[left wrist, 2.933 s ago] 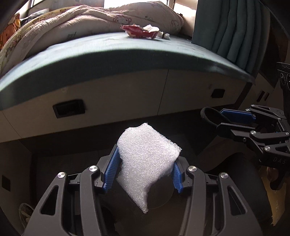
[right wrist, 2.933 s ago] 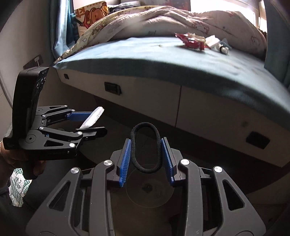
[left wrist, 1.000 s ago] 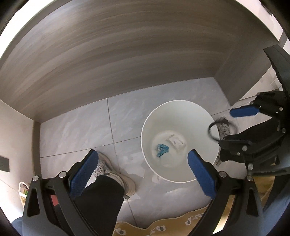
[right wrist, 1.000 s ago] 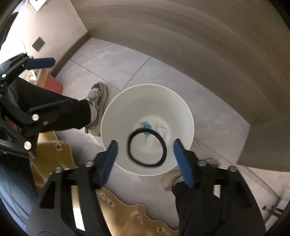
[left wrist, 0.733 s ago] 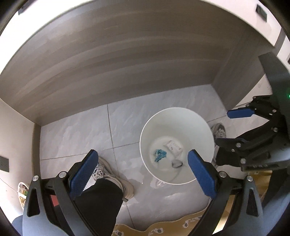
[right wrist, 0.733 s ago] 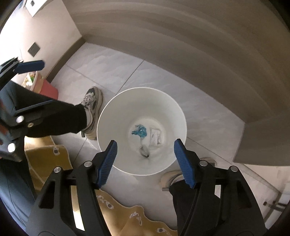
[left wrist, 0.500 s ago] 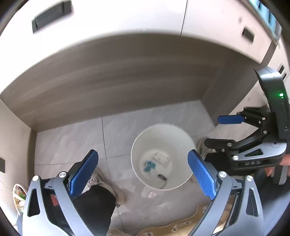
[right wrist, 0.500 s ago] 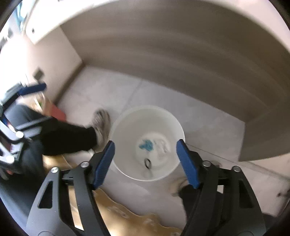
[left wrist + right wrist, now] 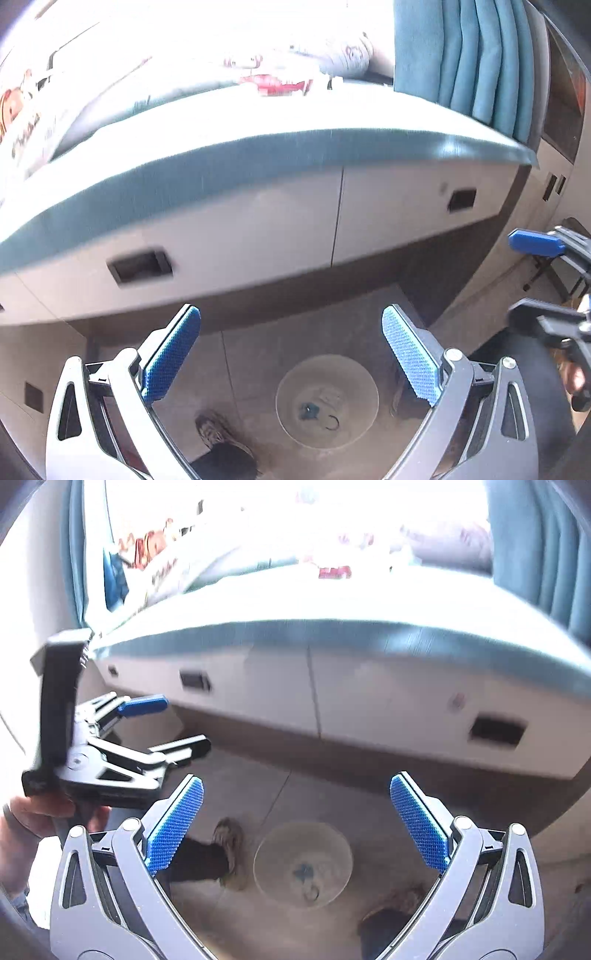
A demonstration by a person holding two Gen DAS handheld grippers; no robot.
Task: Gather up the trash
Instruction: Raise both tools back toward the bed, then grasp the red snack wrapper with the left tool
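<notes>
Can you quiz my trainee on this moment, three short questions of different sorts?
1. True or false: the left gripper holds a piece of trash.
2. Where is the black hair tie? A) in the white bin B) on the bed C) between the right gripper's pads
3. Name the trash left on the bed.

Key: 1. False; its jaws are open and empty. 2. A. The right gripper is opening, with nothing between its pads. 3. The red wrapper.

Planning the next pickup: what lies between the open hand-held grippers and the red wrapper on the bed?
In both wrist views, only bare teal bedding separates the red wrapper from the bed edge; nothing blocks it.
</notes>
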